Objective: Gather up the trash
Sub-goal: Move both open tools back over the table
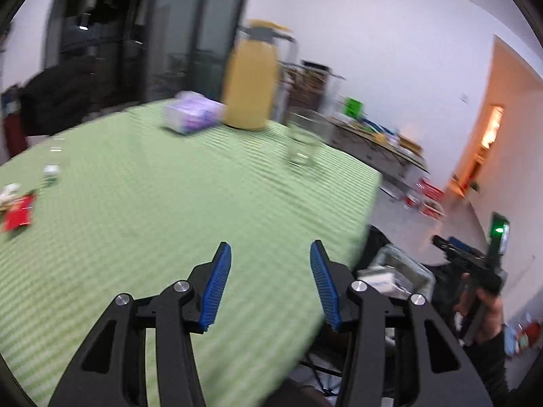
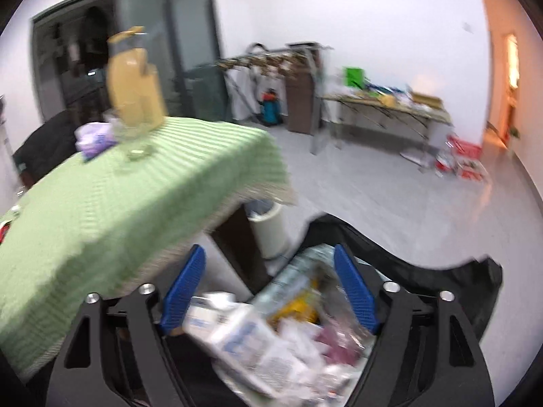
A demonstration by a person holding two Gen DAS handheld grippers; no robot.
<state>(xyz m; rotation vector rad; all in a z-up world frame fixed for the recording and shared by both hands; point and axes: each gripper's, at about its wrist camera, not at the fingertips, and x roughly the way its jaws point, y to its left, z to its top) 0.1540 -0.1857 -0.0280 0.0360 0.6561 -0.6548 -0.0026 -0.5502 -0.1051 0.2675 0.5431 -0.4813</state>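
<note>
Blue-padded fingers (image 1: 217, 285) of the left gripper (image 1: 270, 283) stood apart with nothing between them, poised over the green-striped tablecloth (image 1: 169, 210). Beside the table, the right gripper (image 2: 269, 291) was spread wide and empty above a black trash bag (image 2: 424, 271), its jaws gripping nothing. Both views were blurred. The bag already held a heap of crumpled wrappers and paper (image 2: 271, 332), suggesting that much of the clearing was done. Left on the cloth at the far left edge were a red wrapper (image 1: 18, 215), a scrap of white litter (image 1: 10, 191) just beside it and a small white object (image 1: 51, 171) too blurred to identify. Standing at the table's far end, well apart from the litter, were a yellow thermos jug (image 1: 251, 84), a purple tissue pack (image 1: 193, 115) and a clear glass (image 1: 303, 139), which looked like things to keep rather than trash. Judging by this, a few pickups remained.
</note>
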